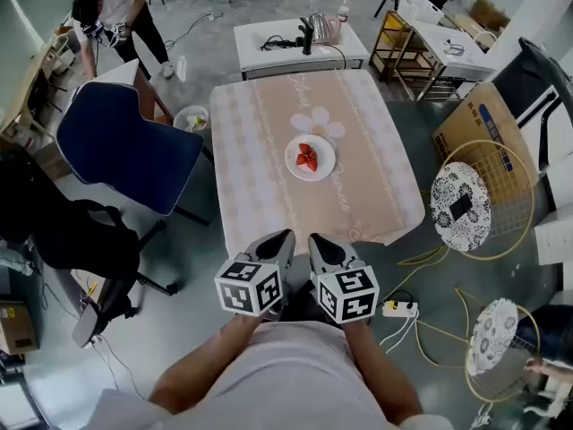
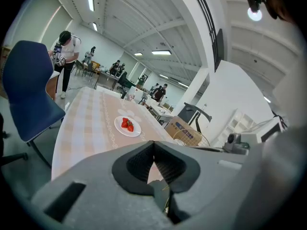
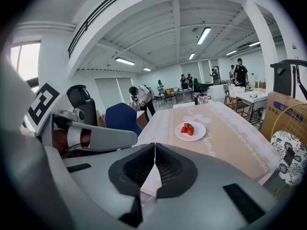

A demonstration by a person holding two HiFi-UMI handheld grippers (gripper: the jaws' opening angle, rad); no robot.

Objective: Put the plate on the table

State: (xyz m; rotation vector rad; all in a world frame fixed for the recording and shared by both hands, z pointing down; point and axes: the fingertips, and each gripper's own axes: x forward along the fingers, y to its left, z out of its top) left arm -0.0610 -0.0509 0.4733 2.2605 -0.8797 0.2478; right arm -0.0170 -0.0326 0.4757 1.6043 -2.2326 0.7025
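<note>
A white plate (image 1: 310,158) with red strawberries on it rests at the middle of the table (image 1: 260,186), which wears a beige checked cloth. Both grippers hover off the table's near edge, well short of the plate. My left gripper (image 1: 284,236) is shut with nothing between its jaws, and my right gripper (image 1: 316,239) beside it is shut and empty too. From the left gripper view the plate (image 2: 127,127) lies ahead, beyond the closed left gripper (image 2: 154,143). The right gripper view shows the plate (image 3: 190,131) ahead and to the right of the closed right gripper (image 3: 155,145).
A blue chair (image 1: 125,146) stands left of the table, a black office chair (image 1: 81,240) nearer. A white side table (image 1: 300,52) with a kettle sits beyond. At right are a cardboard box (image 1: 488,128), a wire stool (image 1: 461,206) and a power strip (image 1: 398,308). A person (image 1: 112,16) stands far left.
</note>
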